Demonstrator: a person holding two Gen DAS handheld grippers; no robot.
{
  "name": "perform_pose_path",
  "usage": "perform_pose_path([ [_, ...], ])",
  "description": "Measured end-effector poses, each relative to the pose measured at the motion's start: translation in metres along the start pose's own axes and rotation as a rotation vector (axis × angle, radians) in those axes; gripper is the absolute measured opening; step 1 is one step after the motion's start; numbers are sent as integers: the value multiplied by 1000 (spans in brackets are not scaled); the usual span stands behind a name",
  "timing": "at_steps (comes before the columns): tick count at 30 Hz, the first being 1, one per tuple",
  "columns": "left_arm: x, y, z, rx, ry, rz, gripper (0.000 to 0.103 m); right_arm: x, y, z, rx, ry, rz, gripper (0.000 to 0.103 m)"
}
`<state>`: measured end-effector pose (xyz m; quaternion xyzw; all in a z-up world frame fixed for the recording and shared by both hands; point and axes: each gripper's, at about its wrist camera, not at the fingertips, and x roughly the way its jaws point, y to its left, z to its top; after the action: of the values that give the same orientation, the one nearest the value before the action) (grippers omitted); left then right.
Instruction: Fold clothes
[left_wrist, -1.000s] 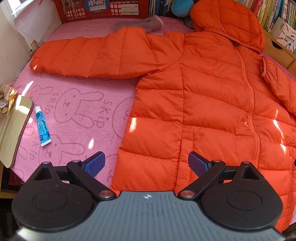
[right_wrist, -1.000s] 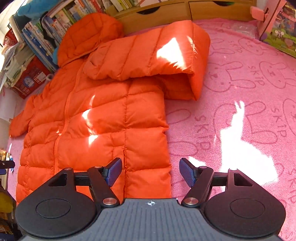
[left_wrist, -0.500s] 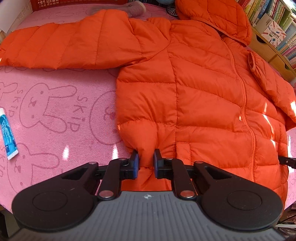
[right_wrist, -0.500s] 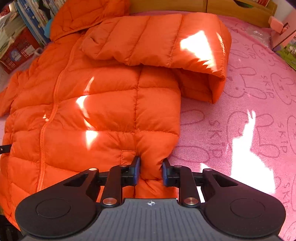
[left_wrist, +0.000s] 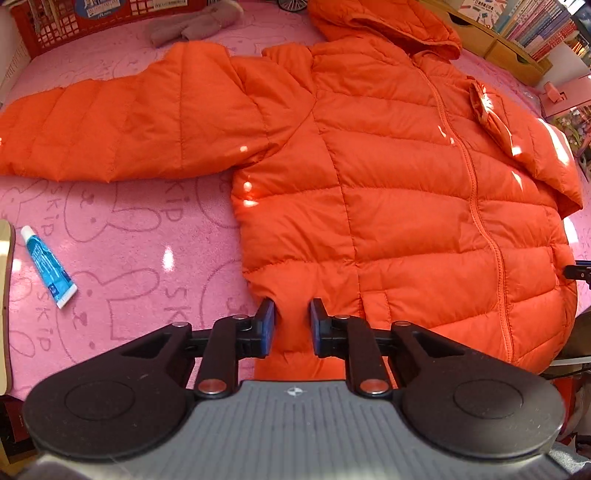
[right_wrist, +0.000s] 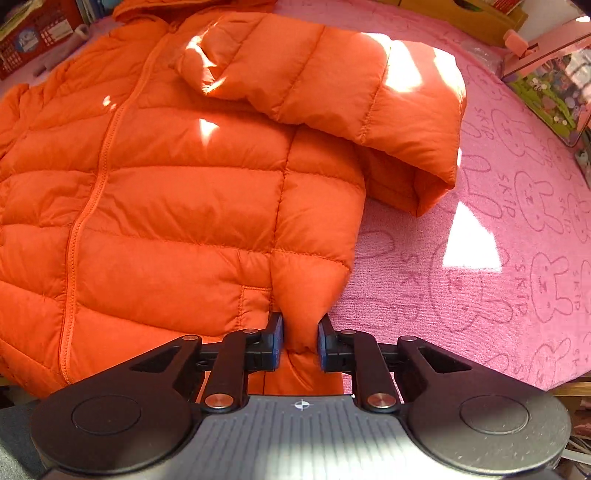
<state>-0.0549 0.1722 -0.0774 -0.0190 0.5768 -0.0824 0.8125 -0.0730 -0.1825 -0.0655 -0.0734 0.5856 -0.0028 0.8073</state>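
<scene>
Each camera sits just behind its own gripper, low and close over the hem, facing forward along the fingers and up the orange jacket (left_wrist: 388, 177) toward the hood. The left wrist view starts at the left gripper (left_wrist: 292, 326), the right at the right gripper (right_wrist: 300, 341). Both views share the zipped front.

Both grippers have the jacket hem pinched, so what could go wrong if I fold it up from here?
The left gripper and right gripper each pinch only a small bunch of the slick, puffy orange jacket, so the hem may slip out. One sleeve lies stretched sideways and may trail. The toothpaste tube lies near the left side.
</scene>
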Motion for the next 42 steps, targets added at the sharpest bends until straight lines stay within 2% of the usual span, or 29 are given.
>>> perform_pose_path([
  [1,-8,0,7,3,-41,19,19,-6,1,-2,-5,-13,-10,24],
  [3,-19,0,32,13,-123,47,26,-17,2,-2,-21,-53,-27,43],
  [5,-15,-13,63,45,-187,53,32,-29,6,23,-68,-155,-30,52],
  [8,-4,-36,106,98,-269,69,41,-27,9,78,-147,-303,-63,58],
  [13,37,-73,173,183,-356,114,51,17,28,159,-311,-453,-147,59],
  [15,59,-83,195,215,-363,139,52,44,38,187,-372,-473,-175,59],
  [20,115,-100,235,297,-352,234,54,103,64,224,-519,-504,-268,60],
  [23,132,-97,247,298,-366,298,55,122,71,236,-563,-538,-296,60],
  [26,142,-90,256,289,-389,373,56,129,74,240,-583,-615,-321,58],
  [28,149,-85,262,282,-404,423,58,129,72,238,-585,-668,-366,40],
  [29,152,-83,264,278,-411,448,57,128,68,237,-573,-693,-391,26],
  [31,154,-69,267,244,-422,583,53,126,56,237,-527,-716,-412,24],
  [35,126,-45,265,148,-459,499,44,138,35,238,-450,-601,-401,18],
  [37,112,-33,264,99,-477,454,44,137,34,235,-441,-592,-353,17],
  [40,88,-63,251,263,-566,322,59,124,48,235,-447,-646,-290,17],
  [42,90,-84,249,367,-567,247,67,121,58,239,-450,-671,-259,17],
])
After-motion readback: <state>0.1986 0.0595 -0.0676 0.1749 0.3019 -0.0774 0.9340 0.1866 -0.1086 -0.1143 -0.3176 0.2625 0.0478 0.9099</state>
